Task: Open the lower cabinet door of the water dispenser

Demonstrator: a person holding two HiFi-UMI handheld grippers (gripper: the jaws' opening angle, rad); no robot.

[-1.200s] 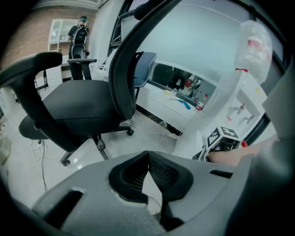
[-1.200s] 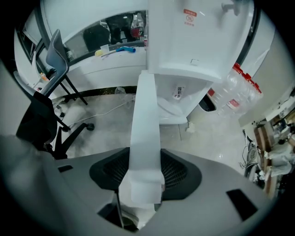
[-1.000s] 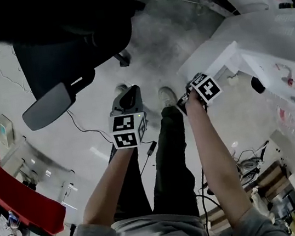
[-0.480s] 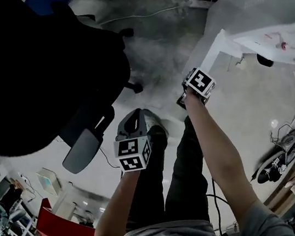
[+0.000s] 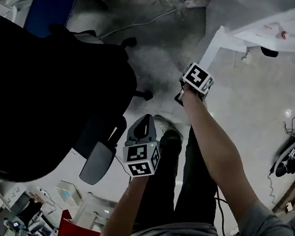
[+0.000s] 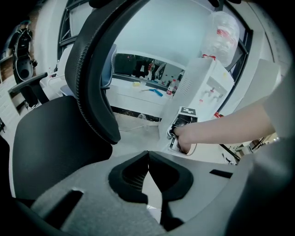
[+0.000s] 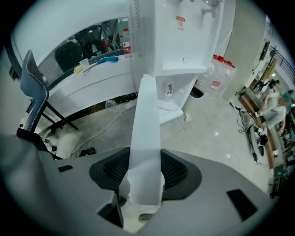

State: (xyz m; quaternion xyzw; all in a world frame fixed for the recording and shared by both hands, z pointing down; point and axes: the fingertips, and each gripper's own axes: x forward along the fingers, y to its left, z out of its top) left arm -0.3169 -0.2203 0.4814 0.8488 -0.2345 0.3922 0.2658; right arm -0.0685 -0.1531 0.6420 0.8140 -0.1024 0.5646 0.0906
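The white water dispenser [image 7: 184, 37] stands ahead in the right gripper view, its lower compartment [image 7: 173, 99] exposed. Its lower cabinet door [image 7: 145, 133] is swung out edge-on toward me, and my right gripper [image 7: 145, 177] is shut on the door's free edge, pads on both faces. In the head view that gripper [image 5: 186, 83] sits at the tip of the swung door [image 5: 211, 49]. My left gripper [image 5: 142, 125] hangs apart over the floor beside a black office chair, shut with nothing in it; its tips meet [image 6: 148, 159].
The black office chair [image 5: 37, 87] fills the head view's left, its armrest [image 5: 101, 161] close to my left gripper. My legs and shoes [image 5: 170, 139] stand between the grippers. A white counter [image 7: 92, 73] runs behind the dispenser. Cables lie on the floor [image 5: 138, 24].
The right gripper has shifted sideways with the door edge in its grip, and the door stands swung out further. The left gripper has rolled and risen slightly. The chair fills more of the head view.
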